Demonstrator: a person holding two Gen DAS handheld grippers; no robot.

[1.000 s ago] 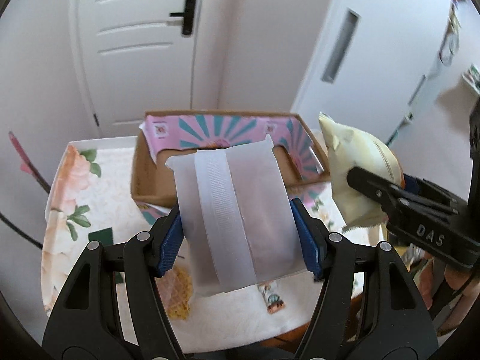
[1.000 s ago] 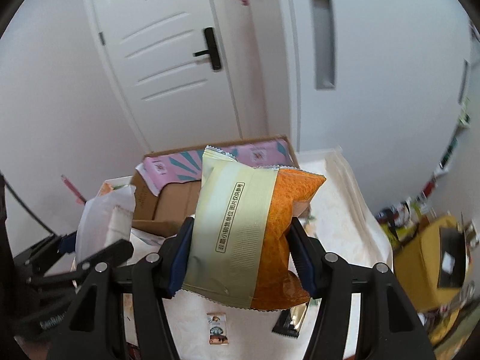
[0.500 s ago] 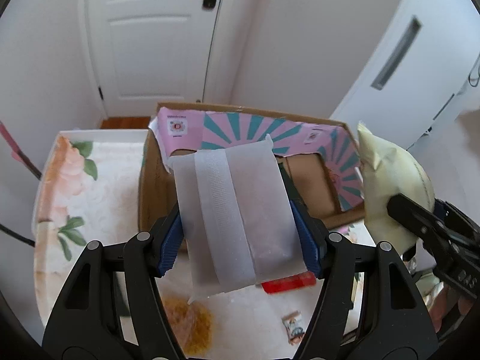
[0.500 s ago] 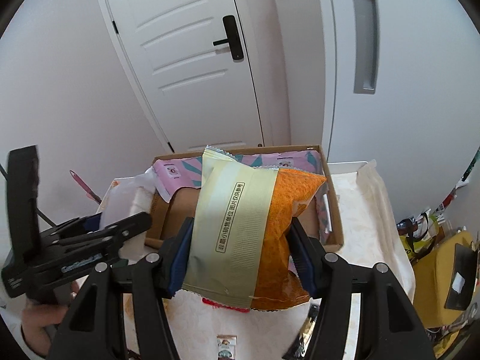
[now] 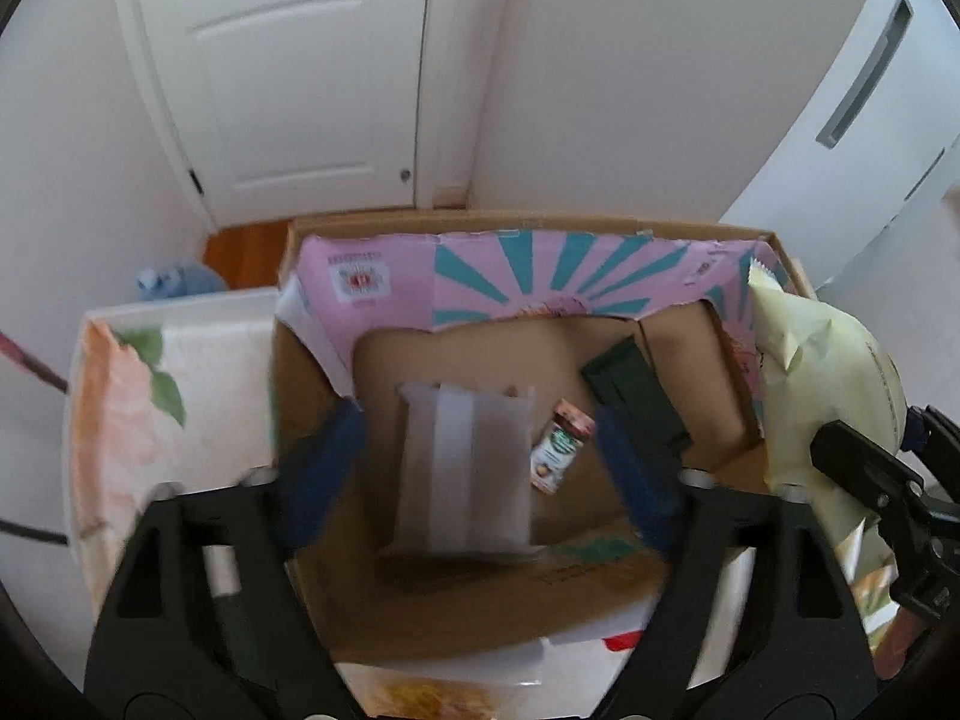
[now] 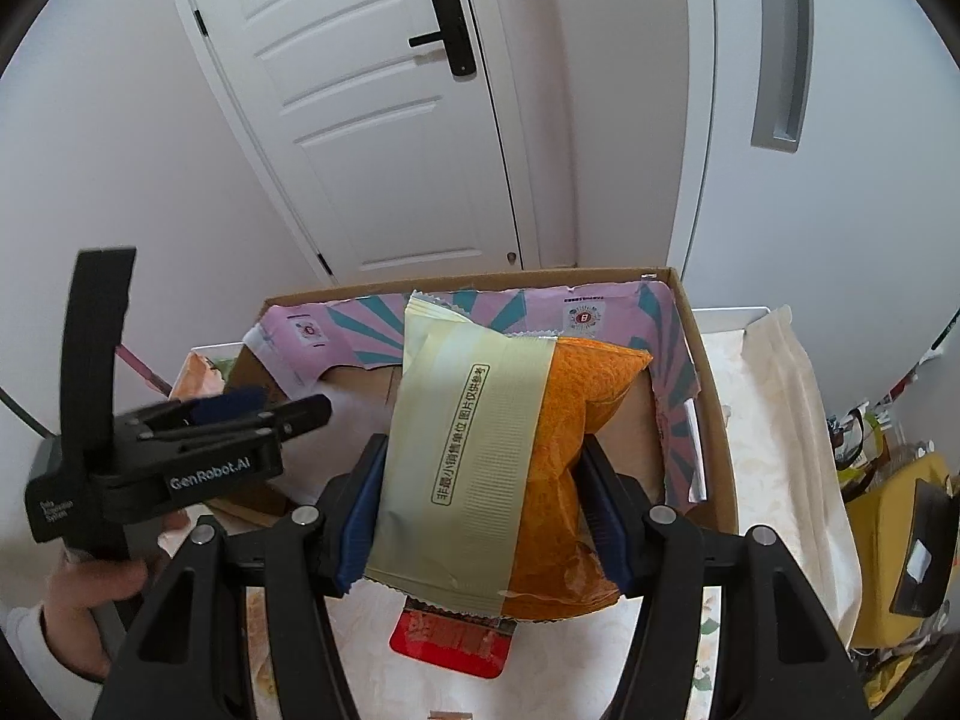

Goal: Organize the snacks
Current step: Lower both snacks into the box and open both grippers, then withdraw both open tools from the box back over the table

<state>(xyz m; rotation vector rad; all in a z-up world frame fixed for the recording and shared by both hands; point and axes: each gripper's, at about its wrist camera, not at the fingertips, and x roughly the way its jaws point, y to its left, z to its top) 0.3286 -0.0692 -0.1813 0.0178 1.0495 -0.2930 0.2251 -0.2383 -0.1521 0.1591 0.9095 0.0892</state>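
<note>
An open cardboard box (image 5: 540, 219) with a pink and teal liner stands on the table. My left gripper (image 5: 480, 450) hangs over it, jaws opening, pads apart from the white packet (image 5: 465, 474), which lies on the box floor between them. Beside it in the box lie a small printed snack packet (image 5: 561, 447) and a dark packet (image 5: 636, 384). My right gripper (image 6: 483, 480) is shut on a pale yellow and orange snack bag (image 6: 480, 450), held upright over the near edge of the box (image 6: 702, 372). In the right wrist view the left gripper (image 6: 240, 414) shows at the left.
A red packet (image 6: 450, 636) lies on the floral tablecloth (image 5: 120, 408) just in front of the box, and an orange snack (image 5: 432, 696) nearer still. A white door and walls stand behind the table. Yellow clutter (image 6: 888, 528) sits on the floor at the right.
My left gripper has moved forward and down over the box and spread its jaws; the white packet has left the pads and dropped into the box. My right gripper has come closer with its bag.
</note>
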